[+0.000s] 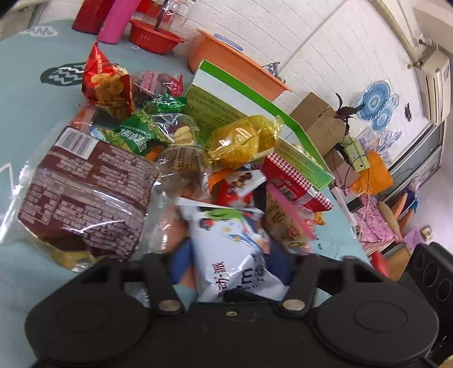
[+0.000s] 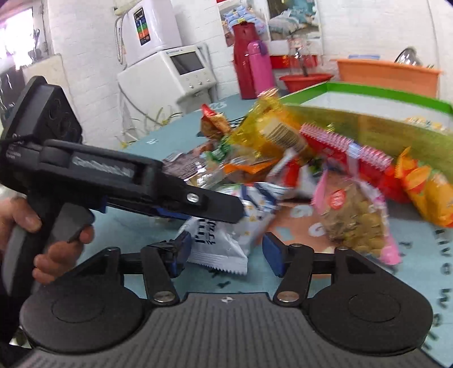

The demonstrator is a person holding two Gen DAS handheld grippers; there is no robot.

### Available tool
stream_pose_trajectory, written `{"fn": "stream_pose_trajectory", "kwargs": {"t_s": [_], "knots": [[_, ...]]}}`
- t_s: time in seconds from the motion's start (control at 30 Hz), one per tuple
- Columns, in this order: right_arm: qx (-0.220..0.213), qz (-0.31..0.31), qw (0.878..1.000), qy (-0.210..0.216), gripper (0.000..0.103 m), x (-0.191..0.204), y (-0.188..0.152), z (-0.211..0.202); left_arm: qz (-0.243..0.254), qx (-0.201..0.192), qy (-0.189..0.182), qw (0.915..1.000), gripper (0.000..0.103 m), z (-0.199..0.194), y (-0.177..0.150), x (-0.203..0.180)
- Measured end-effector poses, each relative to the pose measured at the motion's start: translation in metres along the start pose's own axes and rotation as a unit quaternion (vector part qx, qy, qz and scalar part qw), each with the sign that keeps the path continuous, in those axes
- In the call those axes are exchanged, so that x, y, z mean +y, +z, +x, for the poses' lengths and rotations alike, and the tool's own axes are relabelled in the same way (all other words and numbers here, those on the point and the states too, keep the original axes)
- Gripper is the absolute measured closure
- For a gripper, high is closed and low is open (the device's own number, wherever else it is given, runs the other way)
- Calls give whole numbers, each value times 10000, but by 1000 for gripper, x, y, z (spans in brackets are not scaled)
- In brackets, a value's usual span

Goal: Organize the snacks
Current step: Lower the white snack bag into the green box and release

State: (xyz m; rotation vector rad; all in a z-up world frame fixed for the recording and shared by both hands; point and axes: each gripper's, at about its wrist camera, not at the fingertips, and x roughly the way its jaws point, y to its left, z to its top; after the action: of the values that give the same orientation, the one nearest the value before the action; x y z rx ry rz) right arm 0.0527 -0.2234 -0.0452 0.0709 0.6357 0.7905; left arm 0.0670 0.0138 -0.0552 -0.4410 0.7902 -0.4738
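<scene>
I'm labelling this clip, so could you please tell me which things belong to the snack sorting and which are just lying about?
Belongs to the job:
white snack bag
yellow packet
brown packet
green box

Just lying about:
pink bottle
red basket
orange tub

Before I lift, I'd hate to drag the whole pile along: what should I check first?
1. White packet sits between the left tongs: ok.
2. Left pads pressing firmly on it: cannot tell.
3. Right tongs open, gripping nothing: ok.
4. Right tongs clear of that packet: not ok, its crimped end lies between them.
5. Green box open to take snacks: ok.
</scene>
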Motion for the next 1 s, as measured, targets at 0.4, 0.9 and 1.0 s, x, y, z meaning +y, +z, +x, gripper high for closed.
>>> {"fn": "stream_pose_trajectory", "kwargs": {"t_s": [0.4, 0.9, 1.0], "knots": [[-410, -487, 9976, -261, 29, 18, 15, -55, 559, -326, -343, 9973, 41, -30, 8, -46], [-1273, -547, 9829, -1211, 32, -44, 76, -47, 1174, -438, -502, 9908, 39, 44, 105, -92], [-1297, -467, 9816, -1320, 32, -62, 86, -36, 1164, -320, -480, 9915, 39, 66, 123, -92]]}}
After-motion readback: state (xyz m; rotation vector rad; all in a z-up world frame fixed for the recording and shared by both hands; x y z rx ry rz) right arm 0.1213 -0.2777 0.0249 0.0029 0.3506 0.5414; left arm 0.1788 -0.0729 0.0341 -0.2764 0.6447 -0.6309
